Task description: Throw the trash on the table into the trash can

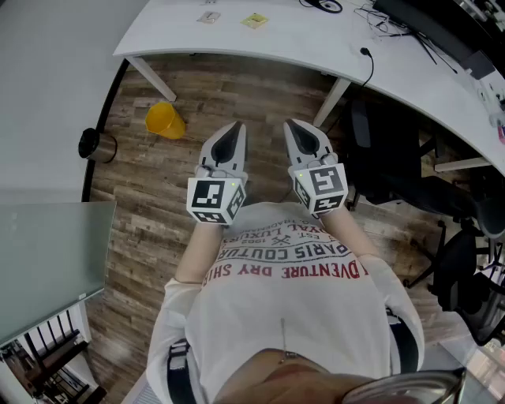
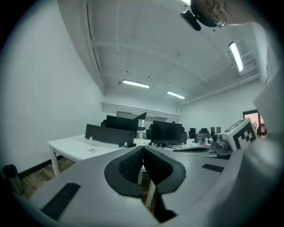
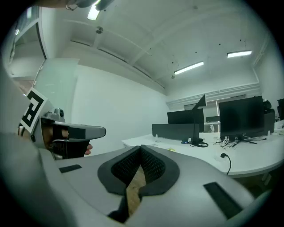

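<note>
Spotting trash: yellow scrap [image 1: 254,20] and pale scrap [image 1: 209,16] on the table [image 1: 316,39], near edge, left end | both well ahead of my grippers | I judge left gripper [image 1: 233,130] slightly nearer than right gripper [image 1: 296,128] | both jaws together, empty

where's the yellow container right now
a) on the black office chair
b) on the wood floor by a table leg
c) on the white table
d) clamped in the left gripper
b: the yellow container sits on the wood floor, close to a leg of the white table, and neither gripper touches it.
</note>
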`<state>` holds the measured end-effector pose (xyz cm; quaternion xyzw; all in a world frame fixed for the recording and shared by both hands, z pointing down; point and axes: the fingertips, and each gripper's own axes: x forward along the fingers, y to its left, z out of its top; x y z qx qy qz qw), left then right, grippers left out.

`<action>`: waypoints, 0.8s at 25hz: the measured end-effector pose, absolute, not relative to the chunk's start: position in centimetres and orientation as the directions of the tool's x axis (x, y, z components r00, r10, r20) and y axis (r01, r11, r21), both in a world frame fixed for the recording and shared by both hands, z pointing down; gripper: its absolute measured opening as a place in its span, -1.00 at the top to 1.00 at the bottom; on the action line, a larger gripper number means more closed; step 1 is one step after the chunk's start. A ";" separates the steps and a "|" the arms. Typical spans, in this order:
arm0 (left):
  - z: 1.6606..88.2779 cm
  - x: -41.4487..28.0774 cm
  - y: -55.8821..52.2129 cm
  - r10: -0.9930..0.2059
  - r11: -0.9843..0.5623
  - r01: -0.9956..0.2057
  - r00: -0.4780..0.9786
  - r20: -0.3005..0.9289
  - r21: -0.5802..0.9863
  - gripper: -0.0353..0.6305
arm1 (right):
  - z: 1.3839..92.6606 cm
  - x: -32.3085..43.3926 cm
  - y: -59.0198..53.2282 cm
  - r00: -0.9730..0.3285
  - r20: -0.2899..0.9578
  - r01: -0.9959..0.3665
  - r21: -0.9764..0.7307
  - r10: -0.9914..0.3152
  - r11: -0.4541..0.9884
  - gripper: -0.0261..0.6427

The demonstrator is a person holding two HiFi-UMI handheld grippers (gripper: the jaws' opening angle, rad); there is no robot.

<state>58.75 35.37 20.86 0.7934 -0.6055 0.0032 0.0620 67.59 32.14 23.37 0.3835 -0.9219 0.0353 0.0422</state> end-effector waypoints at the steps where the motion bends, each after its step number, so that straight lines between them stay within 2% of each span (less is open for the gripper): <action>1: 20.9 58.9 35.2 -0.961 -0.257 -0.962 0.265 0.081 0.094 0.82 | 23.3 67.7 32.0 -0.705 0.105 -0.707 -0.026 -0.702 0.706 0.85; 6: 21.1 59.1 34.2 -0.960 -0.260 -0.960 0.269 0.084 0.101 0.82 | 23.4 67.9 31.4 -0.705 0.109 -0.705 -0.002 -0.701 0.709 0.85; 20: 22.7 56.3 30.6 -0.949 -0.274 -0.951 0.292 0.120 0.141 0.82 | 25.4 66.3 27.9 -0.692 0.160 -0.720 -0.090 -0.703 0.688 0.85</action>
